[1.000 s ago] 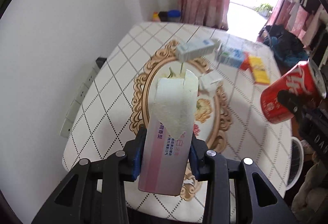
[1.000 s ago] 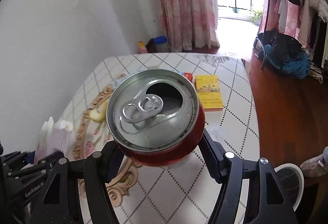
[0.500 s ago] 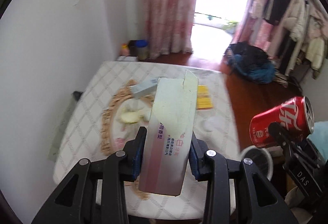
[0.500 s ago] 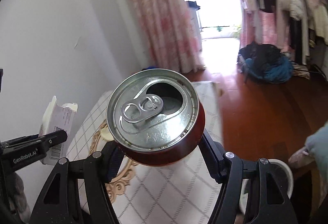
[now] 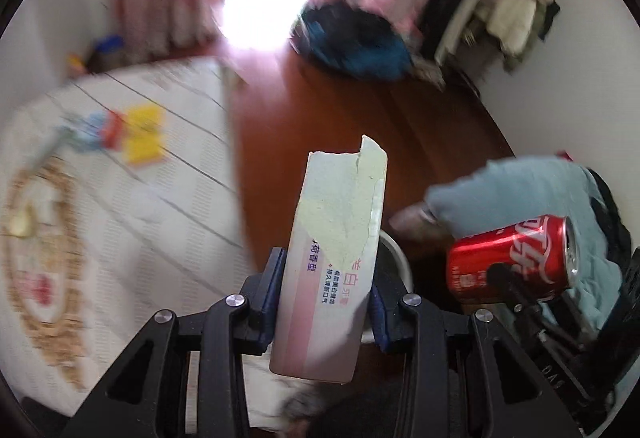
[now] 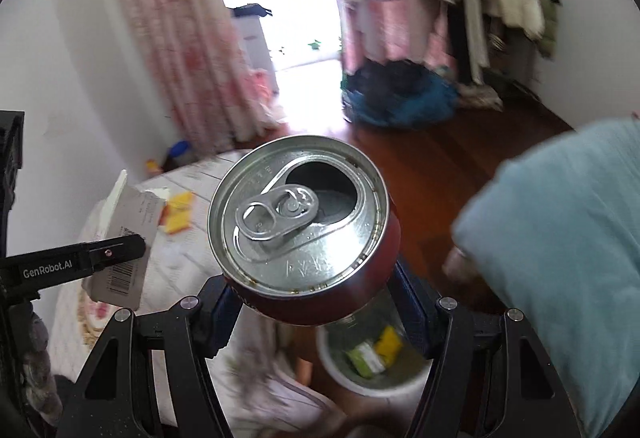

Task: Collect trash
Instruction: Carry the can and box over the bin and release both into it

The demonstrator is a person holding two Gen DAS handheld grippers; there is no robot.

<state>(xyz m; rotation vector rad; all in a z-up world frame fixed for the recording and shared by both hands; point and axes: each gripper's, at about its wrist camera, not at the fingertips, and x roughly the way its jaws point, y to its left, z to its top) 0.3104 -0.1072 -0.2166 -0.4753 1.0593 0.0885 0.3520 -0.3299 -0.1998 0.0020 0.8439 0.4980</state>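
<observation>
Two loads are in hand, so with the left hand-held gripper point(image 5: 326, 312) clamped on the torn carton point(image 5: 334, 254) and the right hand-held gripper point(image 6: 314, 304) on the open red can point(image 6: 304, 226), we centre each over the white bin point(image 6: 362, 384) beside the bench point(image 5: 132, 197) before letting go.

We see a red can point(image 5: 510, 262) with white lettering and a silver top point(image 6: 298, 213); a box point(image 5: 332, 266) pink and white with a torn pale-green end; a white tablecloth point(image 5: 132, 197) with thin dark lines and a gold oval; a yellow packet point(image 5: 144, 135); a red-brown floor point(image 5: 320, 109); pink flowered curtains point(image 6: 180, 37); a white bin point(image 6: 356, 382); a pale blue sleeve point(image 6: 560, 258)
</observation>
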